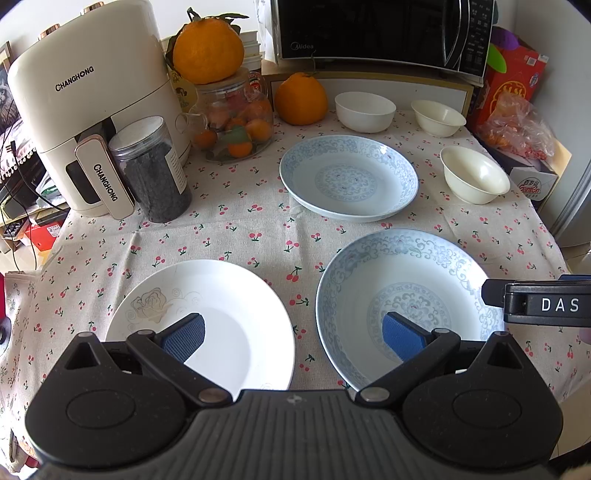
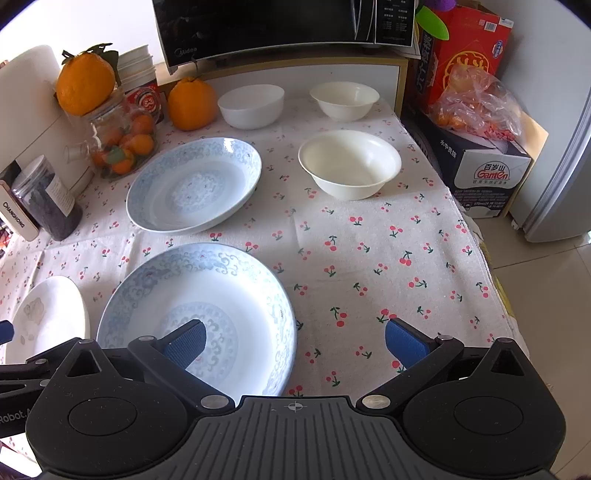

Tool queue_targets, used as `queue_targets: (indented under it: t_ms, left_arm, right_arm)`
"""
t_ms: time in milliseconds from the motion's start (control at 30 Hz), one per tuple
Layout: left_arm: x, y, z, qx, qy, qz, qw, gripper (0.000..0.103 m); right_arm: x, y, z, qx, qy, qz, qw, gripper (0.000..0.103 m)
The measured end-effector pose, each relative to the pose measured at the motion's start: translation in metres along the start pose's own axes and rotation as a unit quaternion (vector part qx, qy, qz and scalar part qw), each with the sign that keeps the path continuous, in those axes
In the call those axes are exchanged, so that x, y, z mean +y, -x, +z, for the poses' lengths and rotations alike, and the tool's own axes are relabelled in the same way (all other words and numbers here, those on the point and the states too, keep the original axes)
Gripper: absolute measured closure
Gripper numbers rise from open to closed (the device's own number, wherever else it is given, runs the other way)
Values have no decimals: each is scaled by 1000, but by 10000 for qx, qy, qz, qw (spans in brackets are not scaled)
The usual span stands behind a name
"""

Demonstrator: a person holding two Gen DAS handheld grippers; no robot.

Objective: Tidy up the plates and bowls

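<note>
Cherry-print cloth (image 2: pixel 369 240) covers the kitchen table where three plates and three bowls wait to be sorted, with a microwave (image 1: pixel 376 29) along the back edge serving as the landmark. Nearest the microwave stand a white bowl (image 1: pixel 365 110) and a small cream bowl (image 1: pixel 437 117); a larger cream bowl (image 2: pixel 349 162) sits further out from it, toward the table's right edge. A blue-patterned plate (image 1: pixel 349 177) lies in front of the microwave at mid-table, a second blue-patterned plate (image 2: pixel 199 317) lies farther from it at the near edge, and a white rose-print plate (image 1: pixel 207 325) rests just beside that one.

Both tools hang above the near plates with nothing held: the left gripper (image 1: pixel 293 334) has its jaws spread wide over the gap between the white and blue plates, and the right gripper (image 2: pixel 295 341) is likewise spread, one finger over the near blue plate and the other over bare cloth.

All the pieces look like glazed ware: stiff, smooth, probably slippery and breakable, the plates likely heavier than the bowls. A pinch across a raised rim seems the safest hold, and each should be set down gently when stacking.
</note>
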State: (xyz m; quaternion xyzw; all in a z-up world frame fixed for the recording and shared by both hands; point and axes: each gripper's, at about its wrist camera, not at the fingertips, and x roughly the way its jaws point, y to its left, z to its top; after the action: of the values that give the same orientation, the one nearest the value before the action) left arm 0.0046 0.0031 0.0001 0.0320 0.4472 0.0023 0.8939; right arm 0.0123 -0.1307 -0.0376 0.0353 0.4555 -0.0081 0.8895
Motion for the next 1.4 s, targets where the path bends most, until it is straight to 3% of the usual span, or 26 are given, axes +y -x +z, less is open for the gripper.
queue_targets:
  t_ms: [1400]
  left_arm:
    - [2,-1,2,-5,-2,-72,10000,0]
  right_arm:
    - [-2,-1,1,-24,-5,16,10000,0]
